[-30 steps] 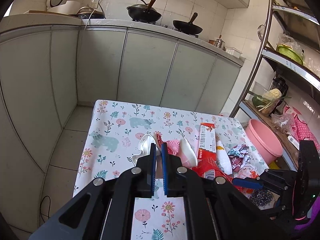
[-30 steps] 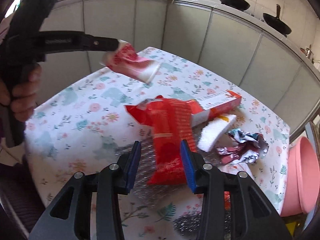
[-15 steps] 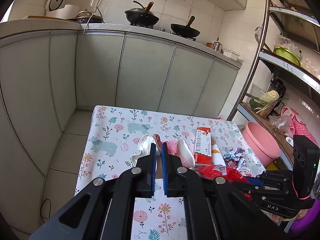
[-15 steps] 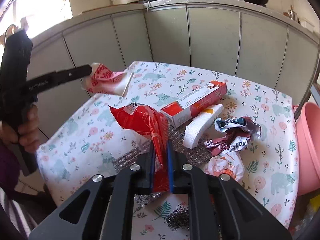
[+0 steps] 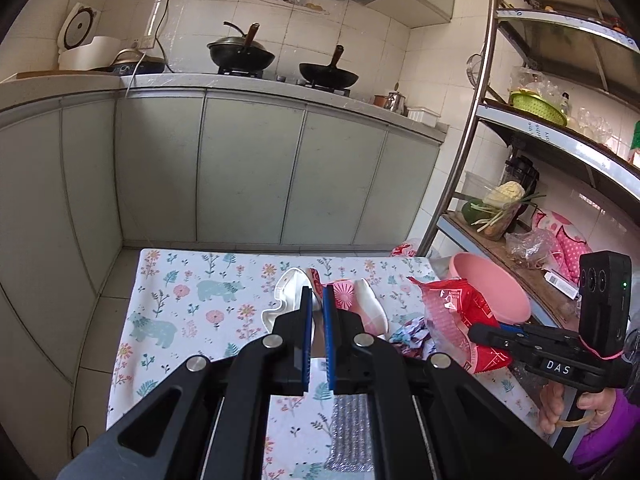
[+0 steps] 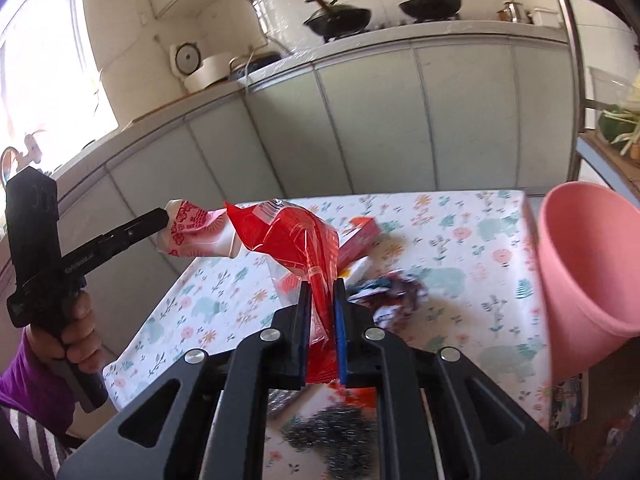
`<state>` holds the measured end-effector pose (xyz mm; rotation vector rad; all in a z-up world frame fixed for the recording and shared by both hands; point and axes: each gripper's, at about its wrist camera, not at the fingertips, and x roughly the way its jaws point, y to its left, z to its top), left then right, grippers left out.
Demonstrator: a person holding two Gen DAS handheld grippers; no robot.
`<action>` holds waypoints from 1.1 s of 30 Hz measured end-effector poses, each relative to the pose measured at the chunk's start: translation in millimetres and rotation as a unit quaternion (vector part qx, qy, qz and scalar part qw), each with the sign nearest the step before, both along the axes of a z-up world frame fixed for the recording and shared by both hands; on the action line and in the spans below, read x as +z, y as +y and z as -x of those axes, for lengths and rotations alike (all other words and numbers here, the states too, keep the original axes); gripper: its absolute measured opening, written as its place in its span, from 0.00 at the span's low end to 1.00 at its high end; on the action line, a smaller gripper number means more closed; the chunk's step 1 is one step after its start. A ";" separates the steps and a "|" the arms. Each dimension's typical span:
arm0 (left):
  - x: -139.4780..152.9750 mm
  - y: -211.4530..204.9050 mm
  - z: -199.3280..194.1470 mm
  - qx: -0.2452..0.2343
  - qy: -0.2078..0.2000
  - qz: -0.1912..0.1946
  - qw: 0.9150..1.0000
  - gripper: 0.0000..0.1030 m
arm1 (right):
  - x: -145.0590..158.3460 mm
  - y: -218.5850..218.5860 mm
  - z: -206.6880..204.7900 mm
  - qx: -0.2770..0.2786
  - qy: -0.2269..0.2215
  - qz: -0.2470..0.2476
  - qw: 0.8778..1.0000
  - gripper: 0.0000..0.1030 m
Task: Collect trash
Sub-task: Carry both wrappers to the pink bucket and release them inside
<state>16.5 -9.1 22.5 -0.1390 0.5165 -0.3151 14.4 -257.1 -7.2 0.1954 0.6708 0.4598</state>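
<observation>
The right gripper (image 6: 320,320) is closed on a red plastic wrapper (image 6: 296,236), held clear of the bench (image 6: 460,224) with its long axis rising away from the jaws; the pink basin (image 6: 580,264), judged the likely receptacle, lies near to that gripper's right, off the bench edge. The left gripper (image 5: 316,312), farther from the basin, is closed on a crumpled red-and-white paper cup (image 5: 344,296), held level above the bench.

- Two black woks (image 5: 241,53) sat on the stove at twelve o'clock.
- A white rice cooker (image 5: 86,46) stood at ten o'clock.
- A green plastic colander (image 5: 538,108) rested at two o'clock.
</observation>
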 end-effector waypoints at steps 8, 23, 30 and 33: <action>22.0 -74.5 -22.4 -0.076 -0.023 0.008 0.997 0.04 | 5.9 -68.2 5.5 -0.094 -0.021 -0.023 0.995 0.10; 19.7 -267.8 -75.3 -0.213 -0.021 -0.039 0.976 0.04 | -13.1 -196.3 -7.3 -0.275 -0.011 -0.042 0.960 0.10; -8.6 -334.7 -102.1 -0.238 0.016 -0.061 0.969 0.04 | -35.9 -226.3 -29.2 -0.301 0.017 -0.041 0.953 0.11; -22.1 -348.8 -112.2 -0.237 0.030 -0.071 0.969 0.04 | -44.5 -234.6 -35.4 -0.306 0.022 -0.041 0.951 0.11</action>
